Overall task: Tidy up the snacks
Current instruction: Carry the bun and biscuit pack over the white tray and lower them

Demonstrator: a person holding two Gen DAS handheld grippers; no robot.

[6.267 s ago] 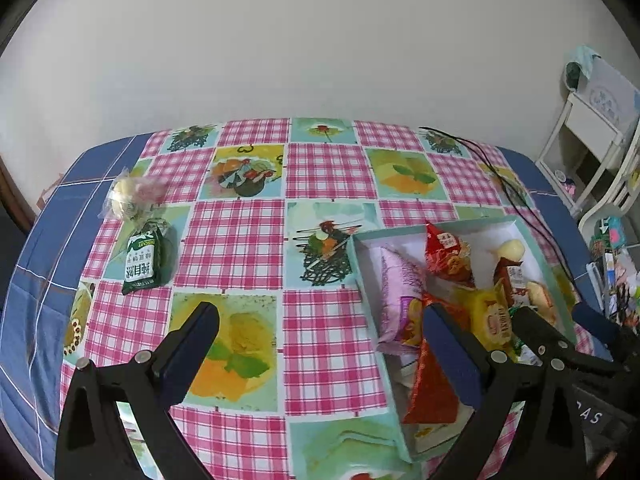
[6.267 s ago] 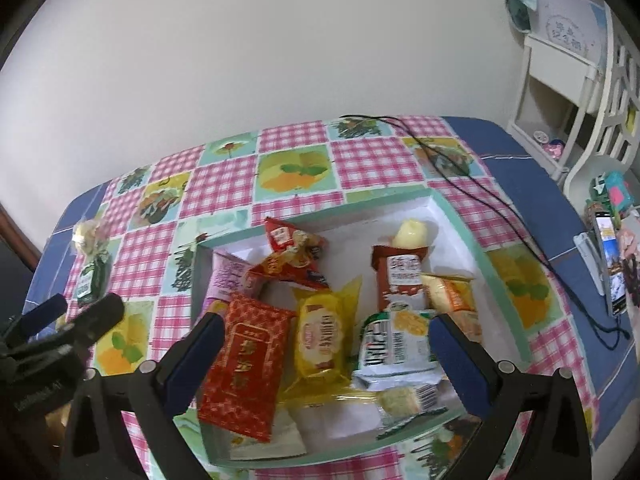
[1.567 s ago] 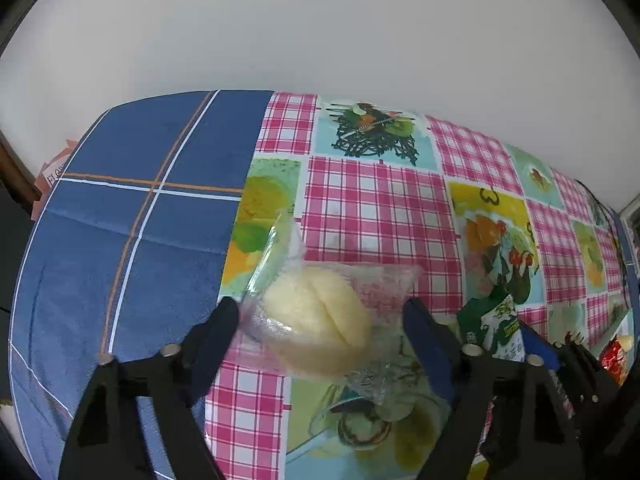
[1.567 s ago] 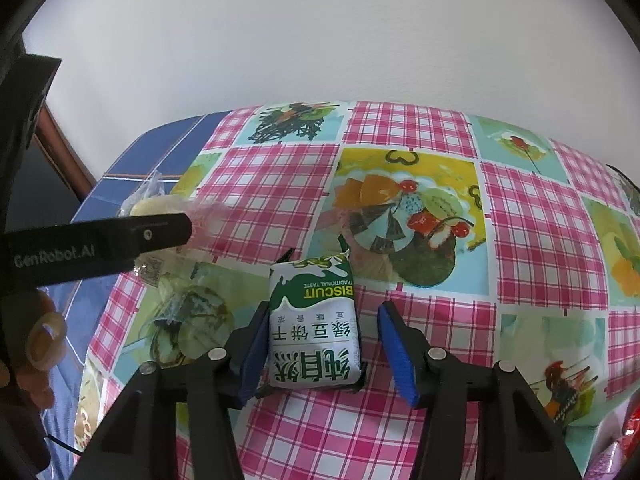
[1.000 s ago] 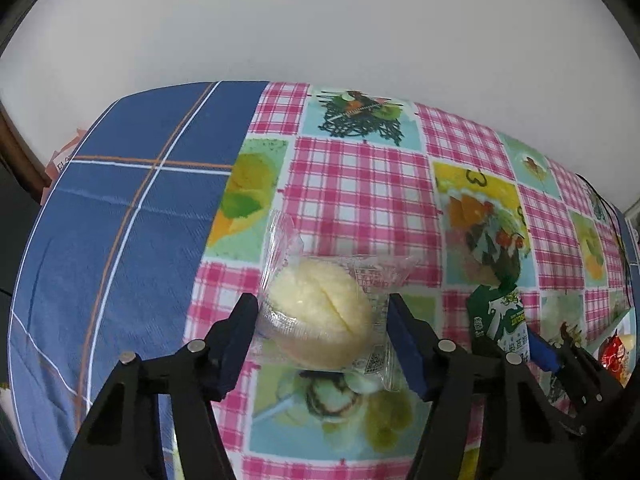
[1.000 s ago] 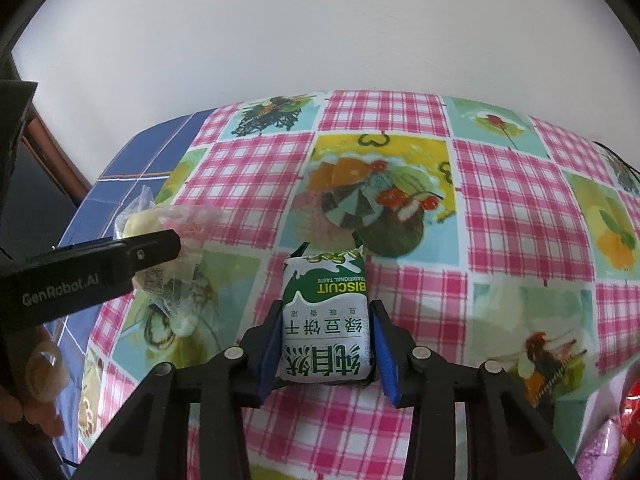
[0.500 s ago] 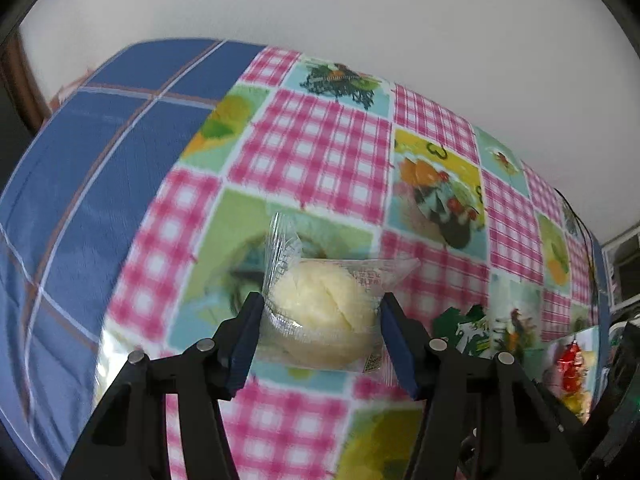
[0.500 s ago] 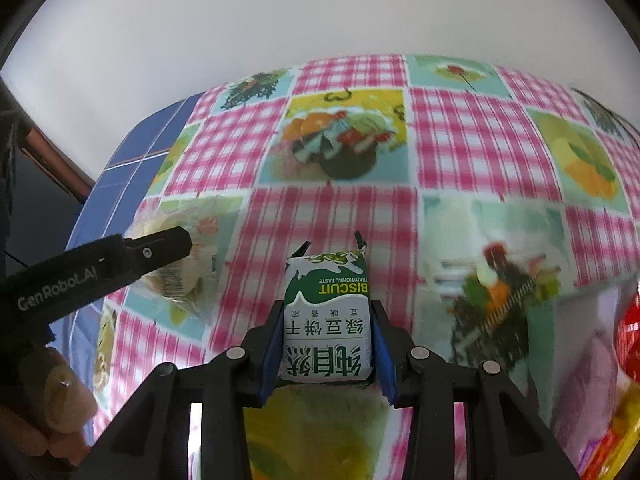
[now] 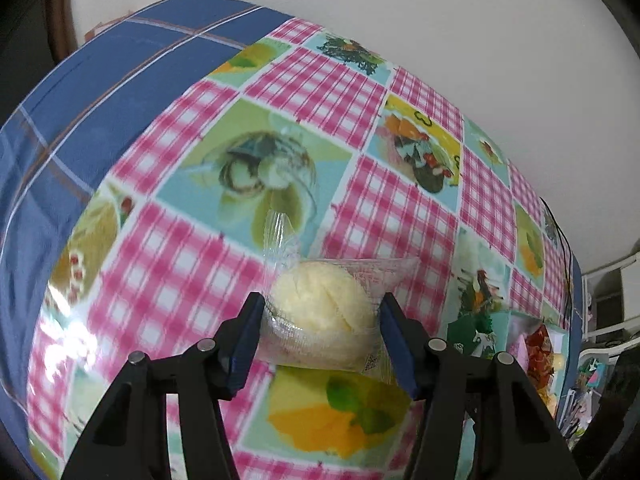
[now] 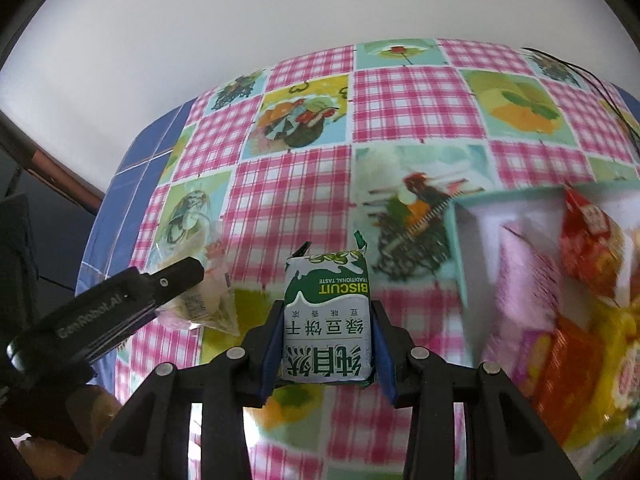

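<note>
My left gripper point(image 9: 320, 320) is shut on a pale yellow bun in a clear wrapper point(image 9: 320, 304) and holds it above the checked tablecloth point(image 9: 360, 92). My right gripper point(image 10: 326, 332) is shut on a green and white biscuit pack point(image 10: 326, 316), also lifted off the table. The teal-rimmed snack box point(image 10: 456, 248) lies to the right, holding a pink pack point(image 10: 520, 276), a red pack point(image 10: 592, 236) and several other snacks. In the right wrist view the left gripper point(image 10: 120, 300) and its bun point(image 10: 192, 300) show at the left. The box also shows in the left wrist view point(image 9: 504, 316).
The table's blue border point(image 9: 100, 80) runs along the left and far edges by a white wall point(image 9: 440, 20). A black cable point(image 10: 600, 80) lies on the far right of the table. White furniture point(image 9: 608, 280) stands beyond the table's right end.
Both grippers closed on their snacks, lifted them and are moving right toward the box, which has come into the right wrist view.
</note>
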